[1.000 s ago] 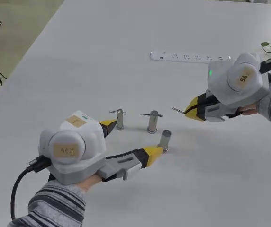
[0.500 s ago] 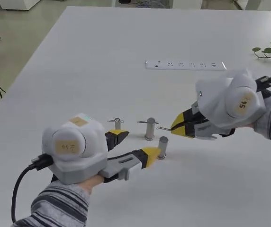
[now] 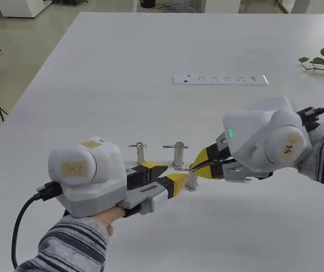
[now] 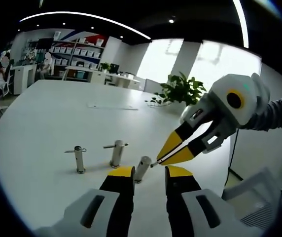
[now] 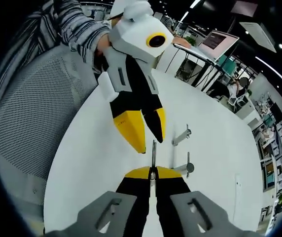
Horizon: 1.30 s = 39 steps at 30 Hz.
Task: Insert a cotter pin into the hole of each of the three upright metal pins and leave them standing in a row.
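Three upright metal pins stand in a row on the white table (image 3: pixel 94 85). The left pin (image 3: pixel 140 152) and the middle pin (image 3: pixel 178 153) each carry a cotter pin through the top. The bare third pin (image 3: pixel 192 182) stands just ahead of my left gripper (image 3: pixel 173 173), whose jaws are open with a narrow gap; in the left gripper view this pin (image 4: pixel 142 168) sits by the left jaw tip. My right gripper (image 3: pixel 199 167) is shut on a thin cotter pin (image 3: pixel 186 168), held level at the third pin's top. In the right gripper view the cotter pin (image 5: pixel 153 153) points at the left gripper (image 5: pixel 136 113).
A white power strip (image 3: pixel 218 79) lies at the back of the table. A small green plant (image 3: pixel 320 59) sits at the far right. Bare tabletop stretches to the left and in front of the pins.
My right gripper has come left and down, bringing the cotter pin from well clear of the row to the third pin's top. The left gripper's jaws have narrowed near that pin.
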Tool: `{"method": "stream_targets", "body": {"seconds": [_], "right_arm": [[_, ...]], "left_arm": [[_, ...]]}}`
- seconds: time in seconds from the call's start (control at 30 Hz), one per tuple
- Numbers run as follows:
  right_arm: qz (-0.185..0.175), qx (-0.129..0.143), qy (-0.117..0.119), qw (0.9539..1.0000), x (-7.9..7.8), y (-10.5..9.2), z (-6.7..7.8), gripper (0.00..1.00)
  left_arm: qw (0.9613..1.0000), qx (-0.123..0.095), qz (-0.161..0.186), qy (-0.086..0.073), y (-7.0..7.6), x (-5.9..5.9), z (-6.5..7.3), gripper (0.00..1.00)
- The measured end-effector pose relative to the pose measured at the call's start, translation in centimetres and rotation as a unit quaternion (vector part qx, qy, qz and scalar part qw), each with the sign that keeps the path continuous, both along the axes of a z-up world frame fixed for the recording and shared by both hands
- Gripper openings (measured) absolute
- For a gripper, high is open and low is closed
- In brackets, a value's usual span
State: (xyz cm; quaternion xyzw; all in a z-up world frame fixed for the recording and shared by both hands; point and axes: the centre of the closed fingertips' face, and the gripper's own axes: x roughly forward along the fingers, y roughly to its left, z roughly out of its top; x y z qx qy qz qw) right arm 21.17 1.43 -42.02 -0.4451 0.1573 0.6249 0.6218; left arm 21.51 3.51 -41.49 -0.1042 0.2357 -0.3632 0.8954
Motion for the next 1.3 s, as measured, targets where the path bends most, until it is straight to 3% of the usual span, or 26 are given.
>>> {"method": "stream_targets", "body": {"seconds": [0.2,0.33,0.8,0.97,1.07,1.23,1.3], "right_arm": [[0.01,0.004,-0.003,0.9999,-0.8,0.4,0.2,0.0],[0.014,0.005,-0.002,0.9999,-1.1,0.7,0.2,0.0],[0.012,0.011,-0.004,0.9999,-1.2,0.9,0.6,0.0],[0.01,0.012,0.0,0.9999,-1.3,0.9,0.7,0.0],[0.001,0.013,0.013,0.9998,-1.4,0.7,0.6,0.0],[-0.012,0.018,0.029,0.9993,-1.3,0.4,0.6,0.0],[-0.019,0.019,0.049,0.9984,-1.6,0.3,0.4,0.0]], "left_arm": [[0.9999,-0.013,-0.004,0.008,-0.4,-0.4,0.2,0.13],[0.9993,-0.034,-0.01,0.011,-0.8,-0.6,0.6,0.09],[0.9987,-0.046,-0.013,0.015,-1.0,-0.6,0.7,0.0],[0.9987,-0.047,-0.021,0.007,-1.2,-0.7,0.8,0.0],[0.9984,-0.046,-0.032,-0.004,-1.3,-0.9,1.0,0.0],[0.9977,-0.031,-0.05,-0.033,-1.5,-1.2,1.5,0.0],[0.997,-0.028,-0.059,-0.042,-1.6,-1.4,1.7,0.0]]}}
